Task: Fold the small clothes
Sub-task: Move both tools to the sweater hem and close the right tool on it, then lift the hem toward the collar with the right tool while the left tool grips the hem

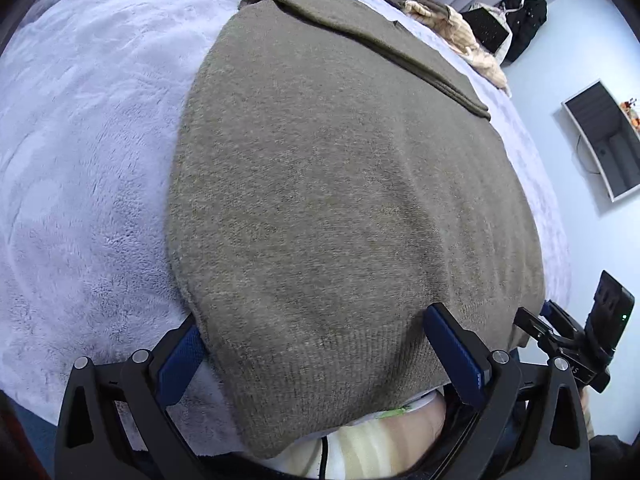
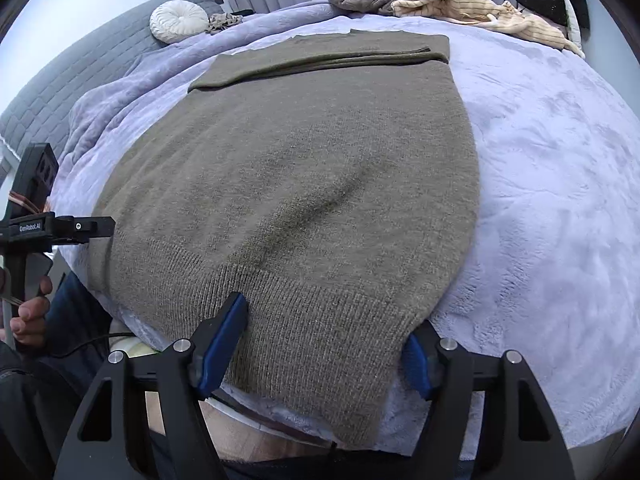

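Sweater (image 1: 344, 208) lies flat on the bed (image 1: 88, 152), sleeves already folded across the top, hem hanging off the near edge. Left tool (image 1: 316, 354) and right tool (image 2: 328, 334) both sit spread wide over the hem corners, pinching nothing yet. Next up, I'd guess: clamp the hem and carry it toward the collar.

We saw a bed covered in a fluffy lilac blanket (image 2: 540, 160). Directly ahead of our tools lay a flat olive-brown knitted sweater (image 2: 304, 168); beyond it, a crumpled cream striped garment (image 2: 480, 10) and a twisted grey-brown cloth (image 2: 368, 0).
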A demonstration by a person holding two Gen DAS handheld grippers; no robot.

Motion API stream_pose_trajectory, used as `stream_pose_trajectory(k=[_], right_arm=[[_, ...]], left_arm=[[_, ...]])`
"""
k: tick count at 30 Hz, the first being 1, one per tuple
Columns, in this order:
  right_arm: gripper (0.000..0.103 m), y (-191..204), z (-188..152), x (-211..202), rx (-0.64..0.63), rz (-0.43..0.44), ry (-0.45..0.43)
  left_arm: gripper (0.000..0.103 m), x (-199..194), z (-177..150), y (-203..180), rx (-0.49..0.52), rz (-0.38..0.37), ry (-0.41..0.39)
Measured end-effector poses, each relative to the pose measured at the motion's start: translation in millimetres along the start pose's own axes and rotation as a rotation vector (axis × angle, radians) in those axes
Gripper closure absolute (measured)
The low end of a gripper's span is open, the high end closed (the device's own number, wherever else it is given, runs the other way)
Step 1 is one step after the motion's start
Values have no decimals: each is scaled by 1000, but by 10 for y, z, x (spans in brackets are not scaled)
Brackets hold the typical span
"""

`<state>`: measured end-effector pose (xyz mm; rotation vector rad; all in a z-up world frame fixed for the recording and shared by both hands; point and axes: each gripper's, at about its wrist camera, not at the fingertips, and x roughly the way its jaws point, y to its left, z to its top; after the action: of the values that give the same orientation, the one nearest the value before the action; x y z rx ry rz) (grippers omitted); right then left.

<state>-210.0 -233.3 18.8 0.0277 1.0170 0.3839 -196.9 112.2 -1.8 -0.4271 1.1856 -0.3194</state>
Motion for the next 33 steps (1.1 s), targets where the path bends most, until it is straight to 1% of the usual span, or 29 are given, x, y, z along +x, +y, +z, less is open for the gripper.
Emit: stream_pose_trajectory(k=[2, 5, 7, 10, 11, 12, 13, 14, 15, 16, 18, 21, 23, 24, 26, 27, 28, 29, 31, 33], right_arm=[[29, -5, 10, 10, 11, 13, -8], [29, -15, 0, 12, 12, 16, -13], [28, -45, -22, -4, 19, 18, -18], [29, -41, -13, 6, 29, 17, -22], [31, -26, -14, 5, 20, 8, -22], [36, -8, -12, 4, 8, 0, -20], [47, 0, -11, -4, 0, -5, -20], [55, -2, -9, -17, 1, -5, -20], [73, -22, -3, -35, 9, 6, -18], [90, -53, 10, -53, 26, 39, -12], [90, -89, 33, -67, 63, 105, 0], [91, -41, 81, -106, 47, 132, -10], [91, -40, 121, -125, 62, 162, -24], [90, -61, 132, -107, 81, 171, -18], [86, -119, 110, -4, 109, 190, 28], [84, -143, 87, 40, 121, 184, 45], [83, -173, 67, 72, 142, 204, 56], [84, -202, 48, 75, 165, 222, 48], [90, -211, 16, 56, 174, 219, 34], [91, -182, 30, -36, 165, 214, 10]], left_arm=[[2, -15, 8, 38, -10, -26, 2], [2, -36, -12, 77, -20, -37, 4], [2, -62, -19, 91, -10, -19, 14], [2, -1, 18, -59, 17, 24, 19], [7, -22, 5, -82, 21, 35, 10], [14, -53, -9, -79, 25, 47, -2], [32, -83, -14, -99, 26, 65, -18], [56, -131, -20, -97, 21, 60, -29], [70, -175, -22, -84, 8, 27, -32], [88, -201, -19, -70, -10, -7, -24], [90, -240, -3, -69, -34, -30, -22], [91, -373, 28, -129, -31, -65, -74], [91, -412, 47, -163, -18, -65, -110], [91, -382, 53, -163, -9, -47, -107], [91, -248, 39, -118, -9, -10, -63], [91, -182, 17, -74, -20, -8, -42], [91, -130, -2, -31, -38, -20, -29], [91, -146, -13, 14, -57, -37, -32], [91, -248, 4, 11, -70, -57, -61], [91, -415, 23, -65, -48, -73, -119]])
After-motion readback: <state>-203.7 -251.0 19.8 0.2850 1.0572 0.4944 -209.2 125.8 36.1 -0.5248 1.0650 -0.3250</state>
